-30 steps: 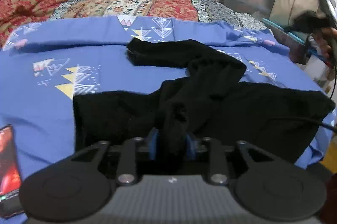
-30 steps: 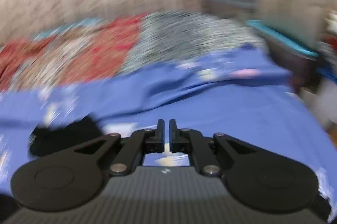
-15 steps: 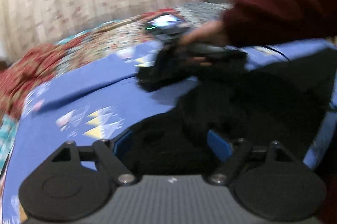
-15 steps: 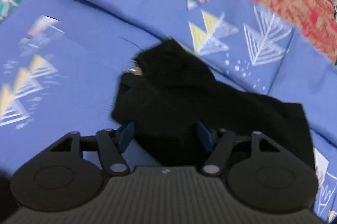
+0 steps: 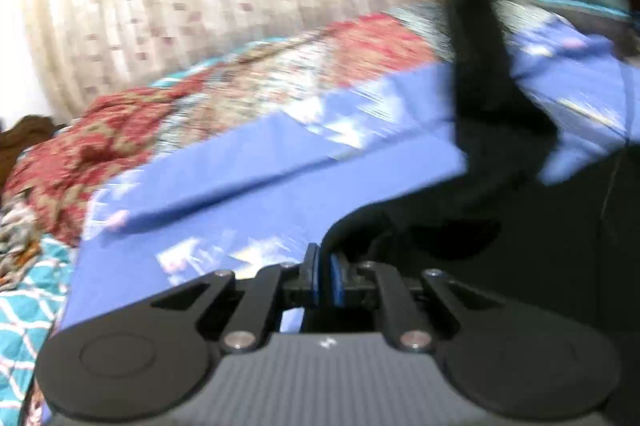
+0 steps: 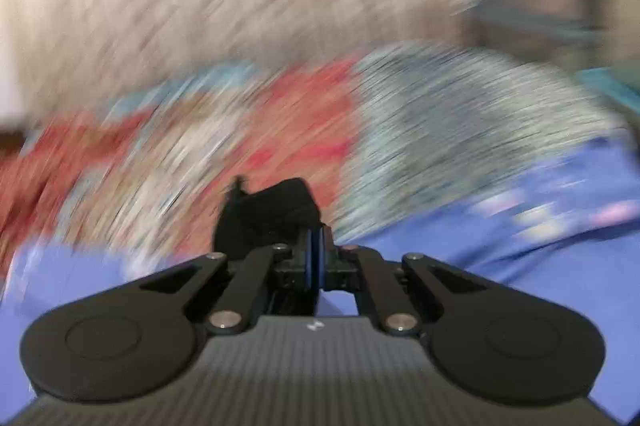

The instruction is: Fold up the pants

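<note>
My left gripper [image 5: 324,272] is pinched onto an edge of the black pants [image 5: 540,246], which spread toward 3 o'clock over the blue bedsheet [image 5: 224,194], while my right gripper [image 6: 316,258] is clamped on another end of them, lifted and bunched at 11 o'clock of its fingers.
</note>
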Demonstrator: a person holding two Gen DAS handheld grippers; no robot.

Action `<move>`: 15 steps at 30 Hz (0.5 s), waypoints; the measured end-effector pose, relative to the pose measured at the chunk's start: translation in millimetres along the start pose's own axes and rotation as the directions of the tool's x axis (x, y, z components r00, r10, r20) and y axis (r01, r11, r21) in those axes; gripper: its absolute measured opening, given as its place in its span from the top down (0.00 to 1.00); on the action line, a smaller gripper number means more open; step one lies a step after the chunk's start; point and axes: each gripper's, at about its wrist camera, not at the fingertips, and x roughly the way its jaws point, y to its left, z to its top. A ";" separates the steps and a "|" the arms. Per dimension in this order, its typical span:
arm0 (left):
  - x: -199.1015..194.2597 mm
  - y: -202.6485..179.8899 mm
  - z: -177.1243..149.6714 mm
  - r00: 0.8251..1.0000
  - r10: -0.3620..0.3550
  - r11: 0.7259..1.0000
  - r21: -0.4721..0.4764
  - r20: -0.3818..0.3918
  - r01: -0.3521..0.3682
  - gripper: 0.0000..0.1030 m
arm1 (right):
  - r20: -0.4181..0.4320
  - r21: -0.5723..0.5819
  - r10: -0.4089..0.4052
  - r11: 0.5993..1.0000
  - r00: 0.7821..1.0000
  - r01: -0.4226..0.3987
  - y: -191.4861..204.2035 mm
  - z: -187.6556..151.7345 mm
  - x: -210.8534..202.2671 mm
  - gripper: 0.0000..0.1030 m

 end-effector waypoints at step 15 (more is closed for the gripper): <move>61.1 -24.3 45.1 0.996 0.086 0.986 -0.145 -0.002 -0.086 0.94 | -0.162 0.630 -0.287 0.706 0.944 0.323 -290.9 -93.9 -91.6 0.95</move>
